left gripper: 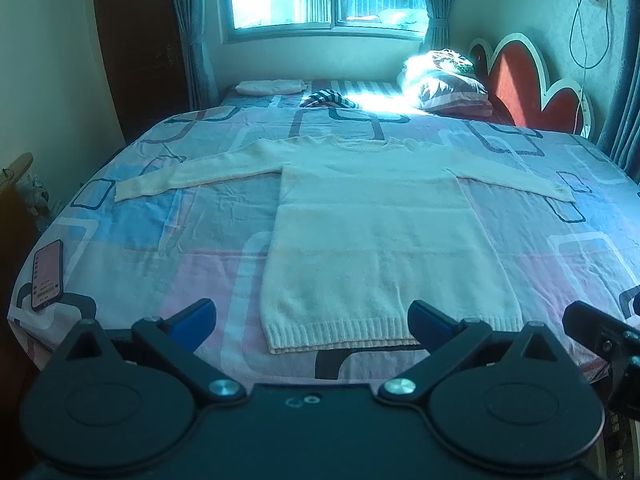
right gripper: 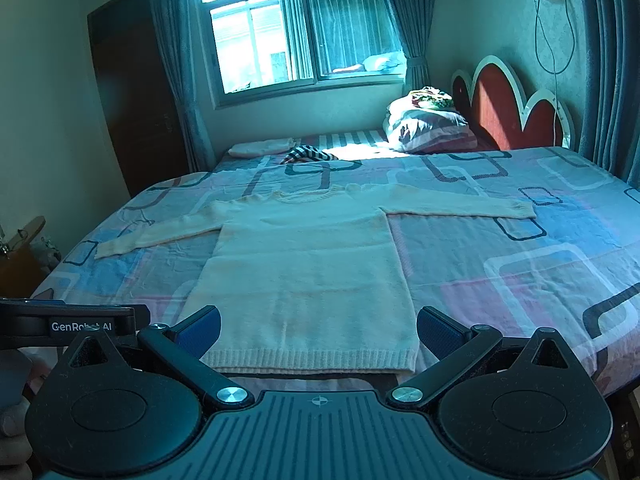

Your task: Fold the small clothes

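A cream knitted sweater lies flat on the bed, front up, both sleeves spread out sideways, its ribbed hem nearest me. It also shows in the right wrist view. My left gripper is open and empty, hovering just before the hem. My right gripper is open and empty, also just before the hem. Part of the right gripper shows at the right edge of the left wrist view, and part of the left gripper at the left of the right wrist view.
The bed has a patterned pink and blue sheet. A phone lies near its left edge. Pillows, a folded pale garment and a striped cloth lie at the far end, by a red headboard.
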A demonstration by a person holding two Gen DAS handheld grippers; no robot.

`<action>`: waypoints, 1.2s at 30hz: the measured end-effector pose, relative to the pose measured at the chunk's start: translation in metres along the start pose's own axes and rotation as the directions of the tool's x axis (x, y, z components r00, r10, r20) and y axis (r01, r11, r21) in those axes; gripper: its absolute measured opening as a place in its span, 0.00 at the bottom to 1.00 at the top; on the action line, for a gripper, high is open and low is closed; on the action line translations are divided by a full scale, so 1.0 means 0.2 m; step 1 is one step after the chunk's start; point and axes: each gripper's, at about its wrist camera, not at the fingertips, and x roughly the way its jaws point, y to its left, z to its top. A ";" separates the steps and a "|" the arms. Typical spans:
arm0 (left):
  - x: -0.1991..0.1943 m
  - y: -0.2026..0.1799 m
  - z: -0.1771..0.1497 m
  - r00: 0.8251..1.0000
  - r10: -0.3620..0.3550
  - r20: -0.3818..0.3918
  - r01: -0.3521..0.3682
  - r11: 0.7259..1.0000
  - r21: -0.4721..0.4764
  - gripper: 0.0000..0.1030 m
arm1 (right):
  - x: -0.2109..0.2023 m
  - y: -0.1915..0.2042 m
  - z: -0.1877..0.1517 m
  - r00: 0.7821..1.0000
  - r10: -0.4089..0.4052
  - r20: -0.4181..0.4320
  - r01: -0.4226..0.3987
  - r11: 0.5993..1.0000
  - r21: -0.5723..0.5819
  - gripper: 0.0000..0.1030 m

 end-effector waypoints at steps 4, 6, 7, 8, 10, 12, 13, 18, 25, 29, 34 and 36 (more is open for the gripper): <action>0.01 0.00 0.01 1.000 -0.004 -0.003 0.004 1.000 0.002 0.99 | -0.01 -0.01 0.01 1.000 -0.007 0.001 0.007 1.000 0.007 1.00; 0.02 -0.01 0.01 1.000 -0.005 -0.003 0.005 1.000 0.001 0.99 | -0.01 -0.01 0.01 1.000 -0.007 0.001 0.007 1.000 0.007 1.00; 0.02 -0.01 0.01 1.000 -0.006 -0.004 0.006 1.000 0.000 0.99 | -0.01 -0.02 0.01 1.000 -0.006 0.001 0.006 1.000 0.008 1.00; 0.02 -0.01 0.01 1.000 -0.004 -0.004 0.004 1.000 0.001 0.99 | 0.00 0.00 0.01 1.000 -0.009 0.002 0.009 1.000 0.009 1.00; 0.03 -0.01 0.01 1.000 -0.004 -0.006 0.004 1.000 0.005 0.99 | 0.00 0.00 0.00 1.000 -0.009 0.002 0.009 1.000 0.008 1.00; 0.04 -0.01 0.01 1.000 -0.006 -0.009 0.006 1.000 0.006 0.99 | 0.00 0.00 0.01 1.000 -0.010 0.001 0.010 1.000 0.005 1.00; 0.04 -0.01 0.01 1.000 -0.005 -0.009 0.005 1.000 0.006 0.99 | 0.01 0.02 0.00 1.000 -0.014 0.002 0.014 1.000 0.004 1.00; 0.05 -0.01 0.01 1.000 -0.005 -0.009 0.005 1.000 0.008 0.99 | 0.02 0.02 0.00 1.000 -0.017 0.000 0.017 1.000 0.006 1.00; 0.09 -0.01 0.02 1.000 -0.005 -0.018 0.006 1.000 0.006 0.99 | 0.05 0.02 0.01 1.000 -0.022 -0.006 0.022 1.000 0.005 1.00; 0.10 -0.01 0.03 1.000 -0.003 -0.019 0.004 1.000 0.009 0.99 | 0.06 0.02 0.01 1.000 -0.024 -0.003 0.025 1.000 0.006 1.00; 0.11 -0.01 0.03 1.000 -0.002 -0.020 0.002 1.000 0.008 0.99 | 0.08 0.02 0.01 1.000 -0.024 -0.005 0.024 1.000 0.008 1.00; 0.12 -0.01 0.04 1.000 -0.002 -0.021 0.002 1.000 0.008 0.99 | 0.09 0.01 0.01 1.000 -0.024 -0.006 0.025 1.000 0.008 1.00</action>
